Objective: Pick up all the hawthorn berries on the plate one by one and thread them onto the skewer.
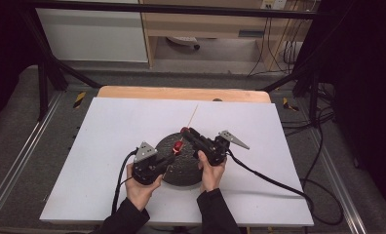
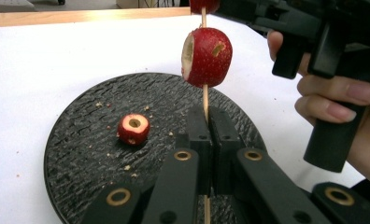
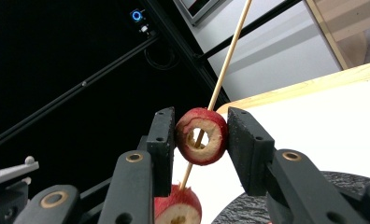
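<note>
Above the black plate (image 2: 80, 154), the left gripper (image 2: 206, 116) clenches the thin, snappable skewer (image 2: 204, 95) while the right gripper (image 3: 201, 135) grasps a cored red fruit piece (image 3: 202, 135) (soft, easily crushed) by its sides, best held gently.

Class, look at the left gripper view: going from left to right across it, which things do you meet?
Loose red fruit piece on the black plate → red fruit piece on the wooden skewer → the person's hand holding the right hand-held gripper.
</note>
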`<state>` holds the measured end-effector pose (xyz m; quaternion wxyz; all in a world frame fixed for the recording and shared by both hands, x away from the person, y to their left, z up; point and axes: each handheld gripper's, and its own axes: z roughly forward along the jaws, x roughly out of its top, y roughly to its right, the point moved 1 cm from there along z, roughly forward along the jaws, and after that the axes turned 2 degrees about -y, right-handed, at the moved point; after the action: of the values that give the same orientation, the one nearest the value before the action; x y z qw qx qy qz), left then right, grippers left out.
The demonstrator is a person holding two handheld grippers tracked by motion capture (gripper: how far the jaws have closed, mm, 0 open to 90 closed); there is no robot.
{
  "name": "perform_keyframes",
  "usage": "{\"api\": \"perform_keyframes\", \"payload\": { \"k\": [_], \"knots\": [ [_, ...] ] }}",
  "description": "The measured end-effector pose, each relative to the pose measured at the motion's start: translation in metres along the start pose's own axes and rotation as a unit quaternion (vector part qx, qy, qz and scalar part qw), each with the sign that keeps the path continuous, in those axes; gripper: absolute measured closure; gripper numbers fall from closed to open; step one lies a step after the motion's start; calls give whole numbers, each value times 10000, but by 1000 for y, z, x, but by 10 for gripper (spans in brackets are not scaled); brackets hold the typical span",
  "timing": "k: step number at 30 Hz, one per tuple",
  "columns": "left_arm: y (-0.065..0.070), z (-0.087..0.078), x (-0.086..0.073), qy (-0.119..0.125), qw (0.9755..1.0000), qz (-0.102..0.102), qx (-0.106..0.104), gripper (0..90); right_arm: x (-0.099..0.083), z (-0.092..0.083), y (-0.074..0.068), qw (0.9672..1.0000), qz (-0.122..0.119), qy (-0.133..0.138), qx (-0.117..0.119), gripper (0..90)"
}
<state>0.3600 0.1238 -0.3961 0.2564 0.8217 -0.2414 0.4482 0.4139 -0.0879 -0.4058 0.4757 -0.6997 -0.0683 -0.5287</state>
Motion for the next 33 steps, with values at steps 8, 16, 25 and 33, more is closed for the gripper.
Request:
{"api": "perform_keyframes", "payload": {
  "k": [8,16,25,33],
  "knots": [
    [-2,3,2,11,10000,45,36,884,-4,-1,-1,10000,-25,-80,-10,634],
    [-4,3,-1,-23,9999,100,-33,884,-4,-1,0,9996,-78,-258,9,576],
    [-14,-5,-7,-153,9996,235,16,884,8,-14,8,9974,-414,-546,-214,385],
    [-26,-16,-16,-338,9988,346,60,884,15,-28,21,9833,-964,-1431,-583,169]
  ]
}}
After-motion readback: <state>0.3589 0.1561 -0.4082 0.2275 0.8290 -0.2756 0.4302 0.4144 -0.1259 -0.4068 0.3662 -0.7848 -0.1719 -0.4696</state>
